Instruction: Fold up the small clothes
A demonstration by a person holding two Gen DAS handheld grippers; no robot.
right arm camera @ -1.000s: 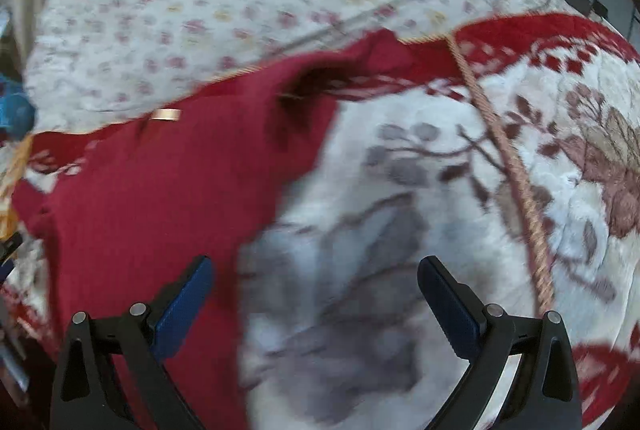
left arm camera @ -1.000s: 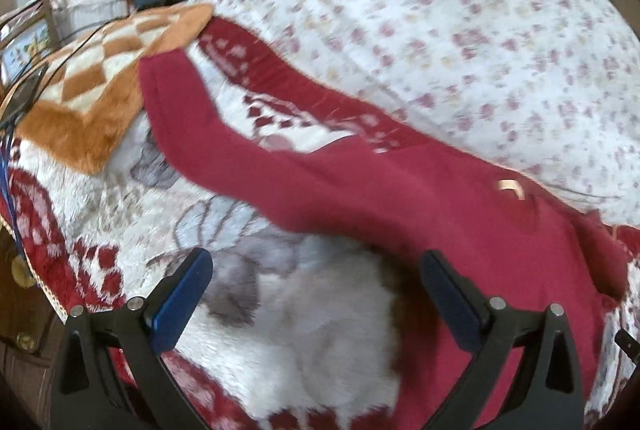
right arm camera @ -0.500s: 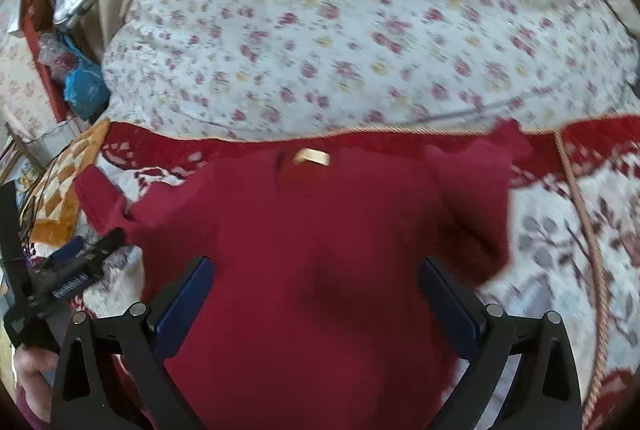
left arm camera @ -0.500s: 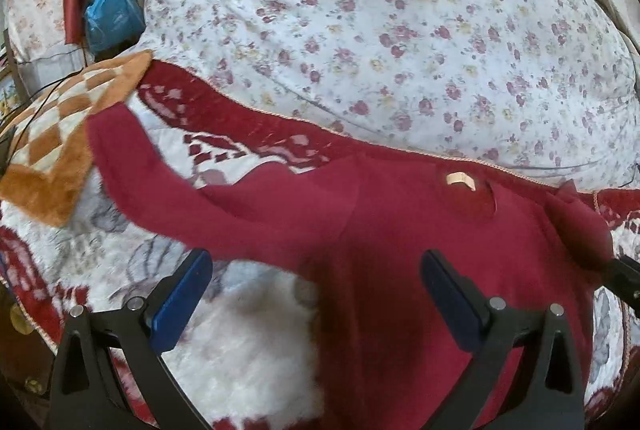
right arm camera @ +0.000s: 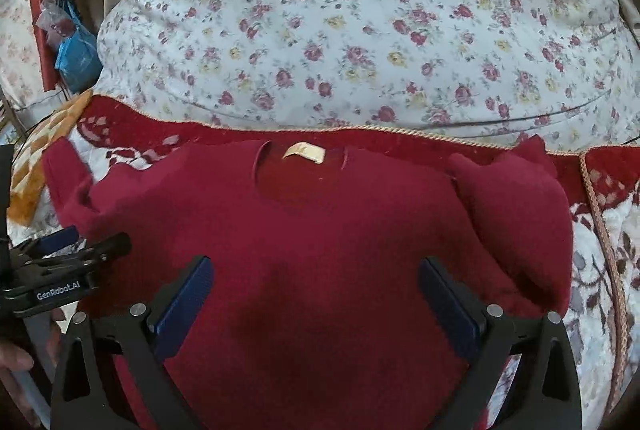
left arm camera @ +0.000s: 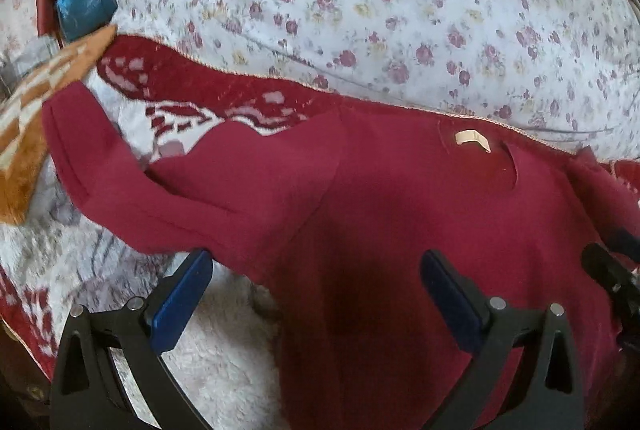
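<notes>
One dark red knit sweater [right arm camera: 320,250] lies spread flat on the plush floral blanket [right arm camera: 608,270]. Both claws, left claw [left arm camera: 316,294] and right claw [right arm camera: 316,294], hover spread apart, empty. Fabric looks soft, light, limp; you should pinch sleeve cuff [left arm camera: 60,133] or hem.

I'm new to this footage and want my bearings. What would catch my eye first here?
The dark red sweater dominates, spread flat on a red-and-white plush blanket, its cream neck label at the far edge. Behind it bulges a large white floral cushion. Both the left hand-held gripper and right hand-held gripper hang open above the sweater's body.
</notes>
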